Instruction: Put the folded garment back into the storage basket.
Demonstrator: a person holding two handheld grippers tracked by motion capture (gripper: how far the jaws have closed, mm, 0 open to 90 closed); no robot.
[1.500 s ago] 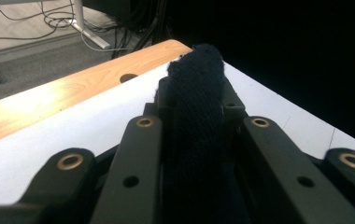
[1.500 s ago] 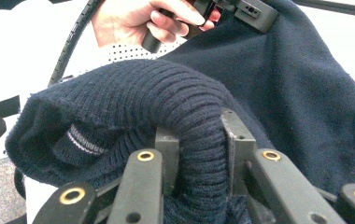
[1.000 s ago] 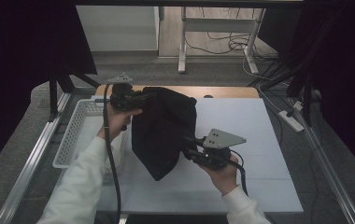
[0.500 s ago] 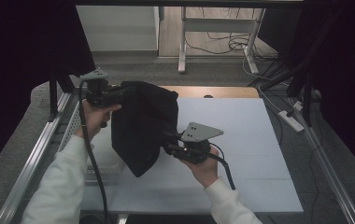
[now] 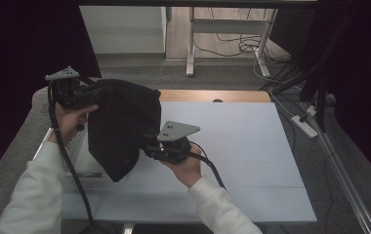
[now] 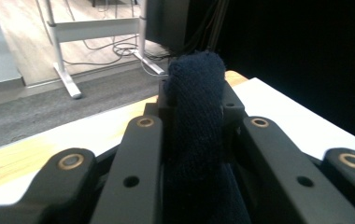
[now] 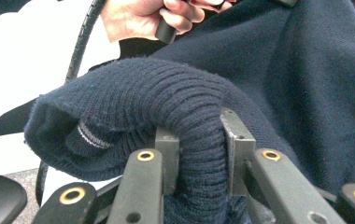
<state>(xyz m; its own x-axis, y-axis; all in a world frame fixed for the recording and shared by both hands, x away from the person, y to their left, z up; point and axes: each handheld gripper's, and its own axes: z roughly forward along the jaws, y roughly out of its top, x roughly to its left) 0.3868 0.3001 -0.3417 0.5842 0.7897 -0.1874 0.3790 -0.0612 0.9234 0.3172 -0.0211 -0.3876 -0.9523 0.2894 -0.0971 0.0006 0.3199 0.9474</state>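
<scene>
White tabletop [image 5: 242,146] with a wooden strip along its far edge, grey carpet around it, dark curtains left and right, desk legs and loose cables on the floor behind. Dark navy knit sweater [image 5: 122,129] is held up off the table between both grippers, hanging over the table's left part, lower tip dangling just above the surface. Left gripper [image 5: 83,92] sits at the sweater's upper left corner, above the table's left edge; left gripper view shows a bunched fold of knit [image 6: 196,140] standing up between its two black jaws, clamped, fabric rising past the tips. Right gripper [image 5: 149,148] is at the sweater's lower right edge, grey three-cornered plate on top, cable trailing back along the sleeve of the person's right arm. Right gripper view: jaws pinch a thick ribbed roll of the knit [image 7: 199,140], looks like a hem or cuff, rolled end sticking out to the left of the jaws with a pale label stripe showing inside it. Same view has the person's left hand [image 7: 152,16] gripping the other tool's handle at the top, cable hanging down from it. White perforated tray [image 5: 76,146] sits at the table's left side, partly hidden behind the sweater and left forearm.
</scene>
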